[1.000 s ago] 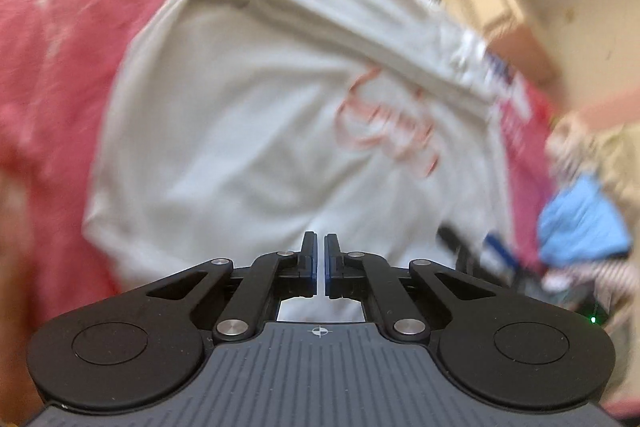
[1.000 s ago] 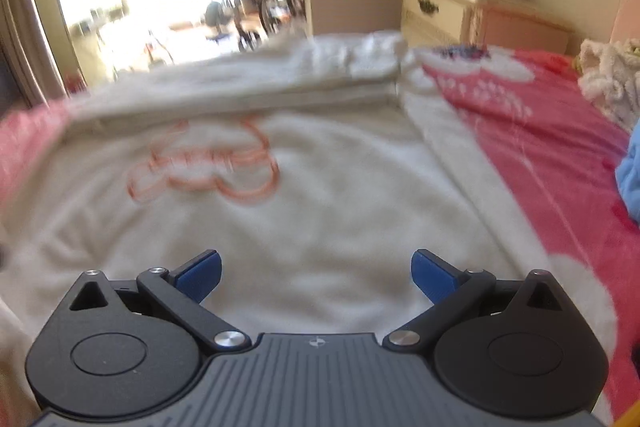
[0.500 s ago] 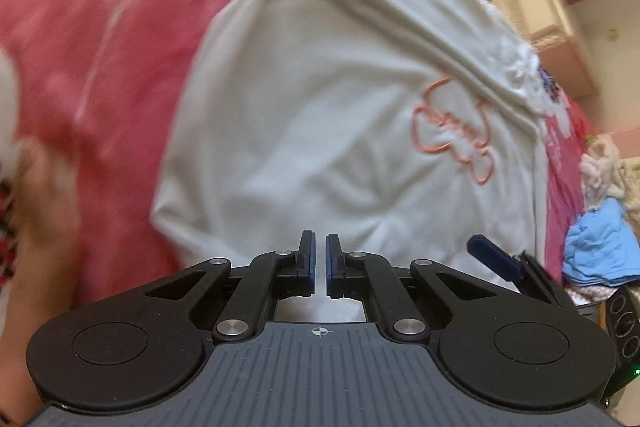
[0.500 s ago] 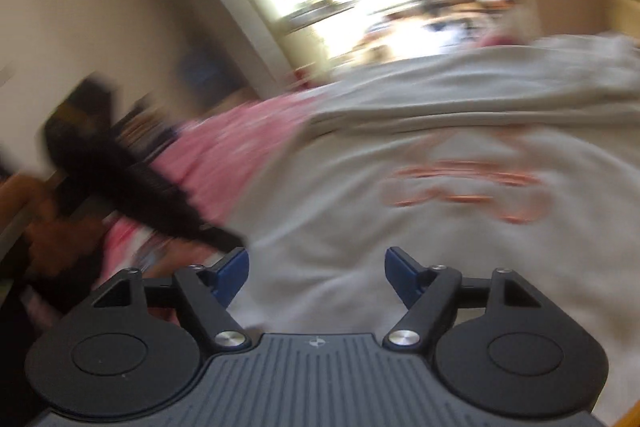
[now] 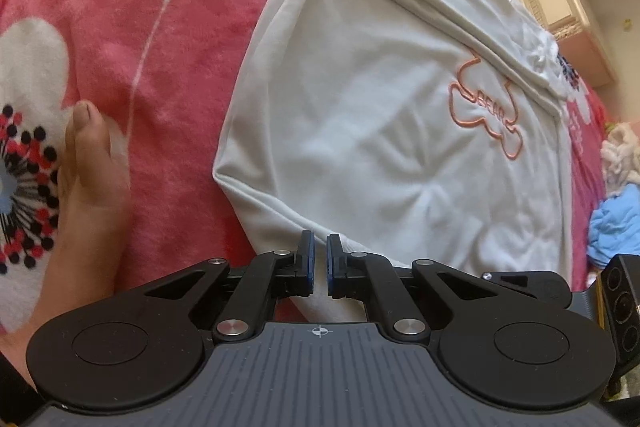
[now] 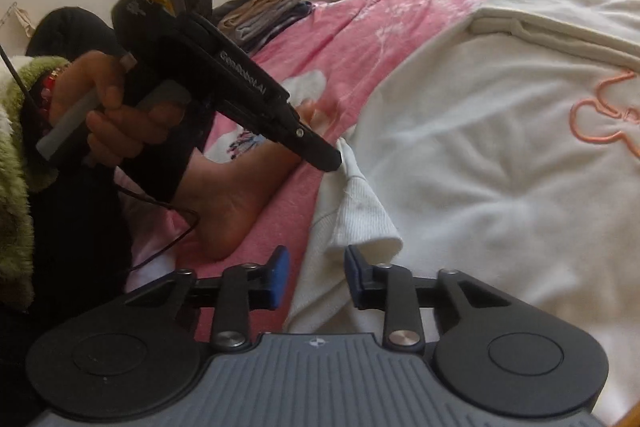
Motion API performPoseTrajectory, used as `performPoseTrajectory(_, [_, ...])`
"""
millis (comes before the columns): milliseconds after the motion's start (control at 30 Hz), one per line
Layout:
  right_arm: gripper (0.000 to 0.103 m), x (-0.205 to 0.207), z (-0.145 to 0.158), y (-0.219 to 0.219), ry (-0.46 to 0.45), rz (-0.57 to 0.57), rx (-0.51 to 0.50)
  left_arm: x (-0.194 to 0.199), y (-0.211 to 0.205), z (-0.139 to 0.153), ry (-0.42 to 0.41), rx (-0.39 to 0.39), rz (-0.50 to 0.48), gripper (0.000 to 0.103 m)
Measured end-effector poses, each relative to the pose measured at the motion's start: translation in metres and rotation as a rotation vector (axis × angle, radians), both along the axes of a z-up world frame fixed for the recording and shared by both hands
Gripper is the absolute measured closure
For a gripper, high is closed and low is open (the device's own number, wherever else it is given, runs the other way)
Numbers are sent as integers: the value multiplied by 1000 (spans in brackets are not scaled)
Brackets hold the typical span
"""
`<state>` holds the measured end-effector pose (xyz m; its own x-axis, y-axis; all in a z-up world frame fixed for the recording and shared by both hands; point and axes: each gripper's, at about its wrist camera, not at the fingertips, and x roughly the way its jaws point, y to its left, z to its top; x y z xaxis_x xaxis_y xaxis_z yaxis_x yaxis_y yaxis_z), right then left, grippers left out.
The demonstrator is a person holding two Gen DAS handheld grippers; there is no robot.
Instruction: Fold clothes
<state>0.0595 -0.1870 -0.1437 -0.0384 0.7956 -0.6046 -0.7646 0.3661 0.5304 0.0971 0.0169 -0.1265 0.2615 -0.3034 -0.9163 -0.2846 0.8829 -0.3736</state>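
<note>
Jaws closing over white sweatshirt [image 6: 460,155] hem, bare foot [image 6: 236,199] beside

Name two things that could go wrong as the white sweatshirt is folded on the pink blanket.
1. The left gripper pinches only the very edge of the white sweatshirt, so the hem could slip free when lifted.
2. The right gripper is closing near the ribbed cuff lying over the hem; it may catch the cuff alone, or two layers, and skew the fold.
</note>
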Motion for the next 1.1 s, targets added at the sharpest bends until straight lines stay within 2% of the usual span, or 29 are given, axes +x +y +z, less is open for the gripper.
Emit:
performPoseTrajectory(67, [78, 0, -6, 2, 4, -26, -10, 0, 0, -1, -2, 11, -7, 99])
performPoseTrajectory(167, [78, 1, -12, 3, 12, -59, -18, -2, 1, -2, 4, 12, -7, 99])
performPoseTrajectory(300, [78, 7, -16, 2, 63, -87, 26, -4, 2, -2, 6, 12, -14, 99])
performPoseTrajectory(400, [78, 18, -20, -8, 142, -166, 116, -5, 2, -1, 2, 15, -26, 99])
performPoseTrajectory(467, [82, 27, -27, -19, 208, -251, 155, -6, 0, -1, -4, 19, -37, 99])
performPoseTrajectory(533, [93, 36, -35, -30, 264, -329, 171, -6, -3, -1, -7, 20, -53, 99])
performPoseTrajectory(700, [98, 43, -50, -44, 333, -447, 192, -5, -15, -4, -13, 52, -119, 96])
performPoseTrajectory(767, [98, 42, -54, -43, 332, -463, 181, -3, -24, -6, -15, 89, -159, 95])
performPoseTrajectory(867, [100, 40, -51, -32, 258, -460, 128, -2, -35, -8, -25, 133, -209, 92])
performPoseTrajectory(1000, [98, 35, -42, -25, 182, -426, 92, -1, -40, -12, -22, 156, -220, 90])
performPoseTrajectory(1100, [97, 35, -34, -38, 177, -439, 104, -1, -36, -13, -18, 154, -207, 90])
